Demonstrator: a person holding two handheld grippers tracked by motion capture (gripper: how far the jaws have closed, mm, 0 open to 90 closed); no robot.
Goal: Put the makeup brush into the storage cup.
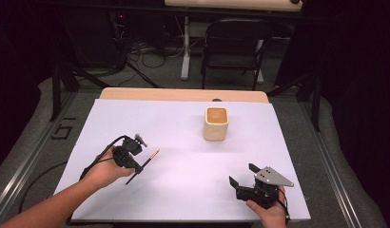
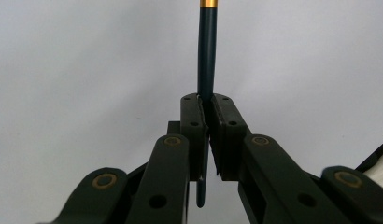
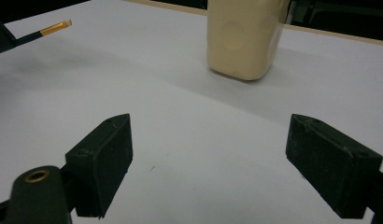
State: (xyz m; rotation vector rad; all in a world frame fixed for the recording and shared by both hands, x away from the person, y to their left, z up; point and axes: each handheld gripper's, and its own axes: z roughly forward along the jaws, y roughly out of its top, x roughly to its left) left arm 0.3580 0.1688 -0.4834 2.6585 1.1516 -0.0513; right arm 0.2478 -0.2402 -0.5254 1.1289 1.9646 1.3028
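From the high view, your left gripper (image 1: 136, 164) sits over the left half of the white tabletop (image 1: 183, 190), and the dark pencil (image 1: 146, 161) is caught in its jaws. The pencil runs slantwise through them: its gold-banded end points up and right toward the middle of the tabletop, its dark end pokes out lower left, near your hand. Your right gripper (image 1: 241, 176) rests low near the tabletop's front right corner, jaws spread with nothing between them. The cream square cup (image 1: 216, 123) stands upright farther back, well apart from both grippers.

Now the left gripper view: the jaws are pressed together on the pencil (image 2: 207, 60), pinching it right between the two pads (image 2: 227, 135). The shaft climbs straight up out of the grip to the gold band at the top edge, and a short dark stub hangs down below the pads. Behind it all lies the plain white tabletop (image 2: 63, 70).

Over to the right gripper view: your jaws stand wide apart, just bare tabletop (image 3: 203, 140) in the gap. The cup (image 3: 243, 37) sits ahead, slightly right of centre. Far off at upper left, the pencil's gold tip (image 3: 56, 28) juts in, well clear of these jaws.
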